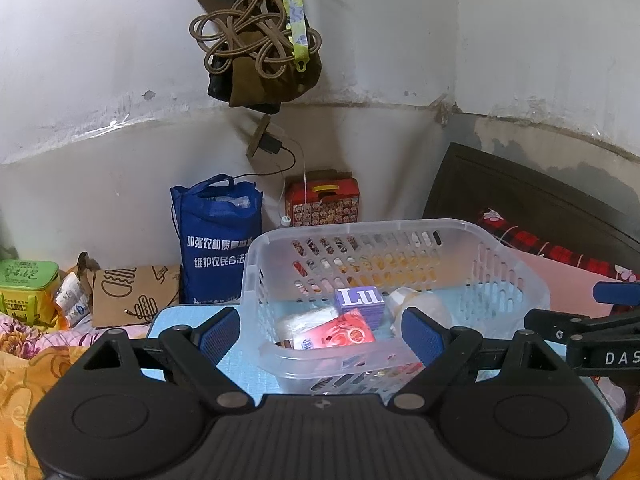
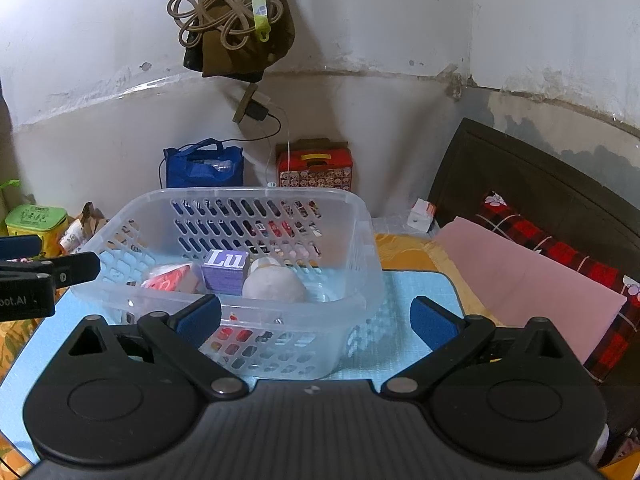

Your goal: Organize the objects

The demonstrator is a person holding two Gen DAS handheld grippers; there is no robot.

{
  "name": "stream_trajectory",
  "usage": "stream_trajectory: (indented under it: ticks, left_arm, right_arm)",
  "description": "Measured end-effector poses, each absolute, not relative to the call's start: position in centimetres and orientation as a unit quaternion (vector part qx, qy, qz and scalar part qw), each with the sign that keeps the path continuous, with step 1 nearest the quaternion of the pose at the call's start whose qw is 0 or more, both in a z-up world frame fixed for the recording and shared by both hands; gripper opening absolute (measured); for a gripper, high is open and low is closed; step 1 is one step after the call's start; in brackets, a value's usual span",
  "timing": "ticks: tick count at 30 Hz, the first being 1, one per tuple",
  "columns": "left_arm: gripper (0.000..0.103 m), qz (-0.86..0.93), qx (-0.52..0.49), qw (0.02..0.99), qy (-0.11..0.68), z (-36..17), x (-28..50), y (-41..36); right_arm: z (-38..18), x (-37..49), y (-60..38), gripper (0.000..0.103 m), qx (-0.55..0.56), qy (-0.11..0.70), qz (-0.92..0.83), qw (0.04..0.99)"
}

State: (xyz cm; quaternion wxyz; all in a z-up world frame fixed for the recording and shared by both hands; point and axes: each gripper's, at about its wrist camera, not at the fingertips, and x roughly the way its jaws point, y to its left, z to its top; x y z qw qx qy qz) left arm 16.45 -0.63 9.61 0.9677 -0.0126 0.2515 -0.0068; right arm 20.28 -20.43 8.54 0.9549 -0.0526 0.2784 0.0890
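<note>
Left wrist: basket (image 1: 472, 232) on blue mat (image 1: 240, 372)

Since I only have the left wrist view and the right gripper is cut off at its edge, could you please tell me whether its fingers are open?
Observer: Yes, the right gripper has its fingers wide apart and holds nothing; the clear basket has its near corner just ahead of them.
Operator: Thank you. Is anything lying past the basket on the right?
Observer: A small white and orange box sits beyond the blue mat, near the pink sheet.
Operator: And the white thing by the purple box?
Observer: A rounded white bundle, right next to the purple box.
</note>
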Motion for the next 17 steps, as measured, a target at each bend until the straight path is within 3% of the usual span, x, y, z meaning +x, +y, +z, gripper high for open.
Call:
stream_trajectory:
  ticks: [17]
  left_arm:
    - [0.090, -0.007, 0.004, 0.970, 0.241, 9.6, 16.3, -1.9]
  right_arm:
    - [8.5, 20.2, -20.8, 0.103, -0.054, 0.278, 0.089, 0.955]
